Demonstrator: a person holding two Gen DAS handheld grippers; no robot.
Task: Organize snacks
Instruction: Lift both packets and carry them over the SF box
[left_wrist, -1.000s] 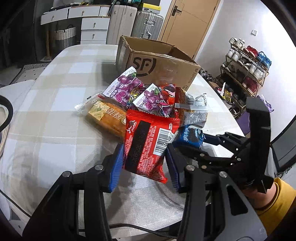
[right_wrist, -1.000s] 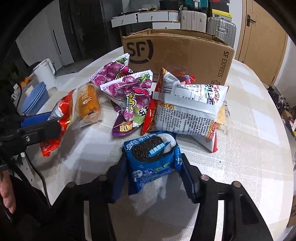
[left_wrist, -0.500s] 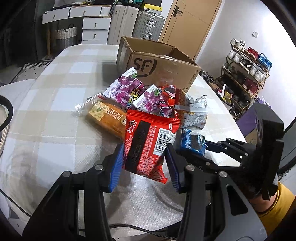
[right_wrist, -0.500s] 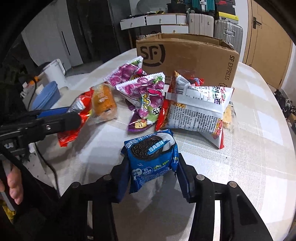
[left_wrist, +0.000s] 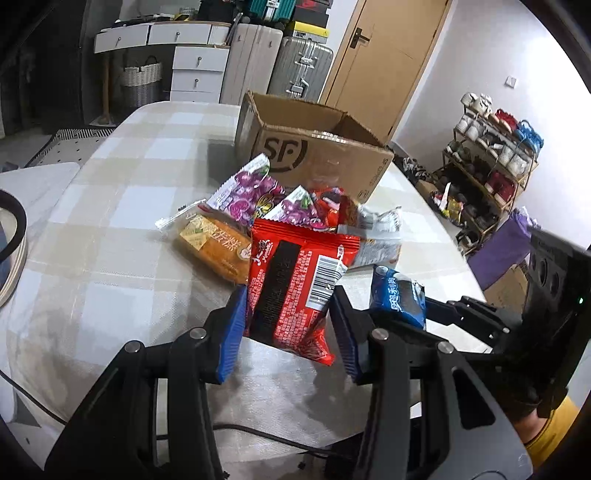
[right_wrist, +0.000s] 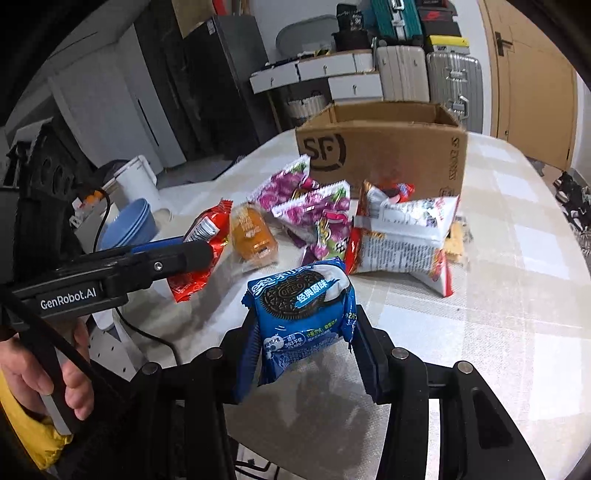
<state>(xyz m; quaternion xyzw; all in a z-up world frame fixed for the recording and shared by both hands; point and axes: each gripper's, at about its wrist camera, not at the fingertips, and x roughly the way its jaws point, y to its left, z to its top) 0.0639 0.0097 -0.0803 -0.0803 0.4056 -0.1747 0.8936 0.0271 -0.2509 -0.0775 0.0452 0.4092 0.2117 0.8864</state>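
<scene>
My left gripper (left_wrist: 288, 328) is shut on a red snack packet (left_wrist: 295, 284) and holds it just above the table. My right gripper (right_wrist: 303, 354) is shut on a blue Oreo packet (right_wrist: 303, 314), lifted off the table; it also shows in the left wrist view (left_wrist: 399, 295). Behind lie an orange cake packet (left_wrist: 214, 247), purple candy bags (left_wrist: 247, 192) and a white-and-red bag (right_wrist: 402, 243). An open SF cardboard box (left_wrist: 317, 155) stands at the far side of the table.
The table has a checked cloth (left_wrist: 110, 206). A stack of blue bowls (right_wrist: 129, 229) and a white kettle (right_wrist: 136, 181) sit beyond the table's left edge. Suitcases, drawers and a door stand behind; a shoe rack (left_wrist: 491, 158) is at right.
My right gripper has lifted the Oreo packet up off the table and drawn back a little. My left gripper has stayed still with the red packet.
</scene>
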